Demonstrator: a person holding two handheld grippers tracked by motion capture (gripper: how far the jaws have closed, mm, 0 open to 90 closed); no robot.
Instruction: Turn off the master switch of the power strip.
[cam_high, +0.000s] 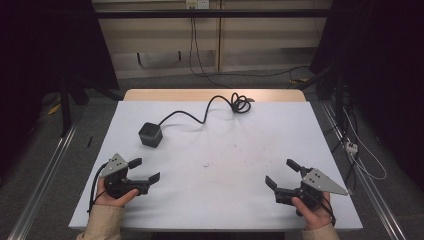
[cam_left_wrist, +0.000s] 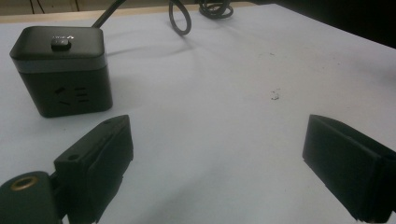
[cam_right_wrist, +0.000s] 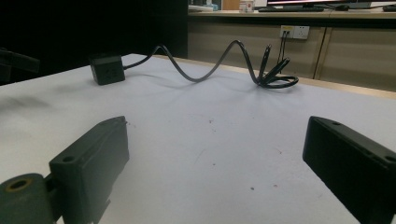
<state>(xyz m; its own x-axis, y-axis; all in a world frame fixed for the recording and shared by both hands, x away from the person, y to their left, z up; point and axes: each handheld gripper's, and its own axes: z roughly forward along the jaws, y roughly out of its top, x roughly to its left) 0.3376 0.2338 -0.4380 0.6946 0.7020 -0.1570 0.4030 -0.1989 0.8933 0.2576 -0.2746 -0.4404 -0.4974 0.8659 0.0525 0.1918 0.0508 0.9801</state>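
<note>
Cube socket (cam_high: 150, 134) sits nr left gripper (cam_high: 146, 169), cord (cam_high: 200, 118) trailing back. Both grippers, incl. right gripper (cam_high: 281, 173), gape, holding nothing. Approach square to cube sides, avoid cord.

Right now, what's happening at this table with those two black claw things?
A person sits at a white table holding a two-jaw gripper in each hand. The left gripper and the right gripper both rest near the front edge, jaws open and holding nothing. A black cube power socket sits just beyond the left gripper, untouched, and its cord snakes to a loose coil at the far edge.
</note>
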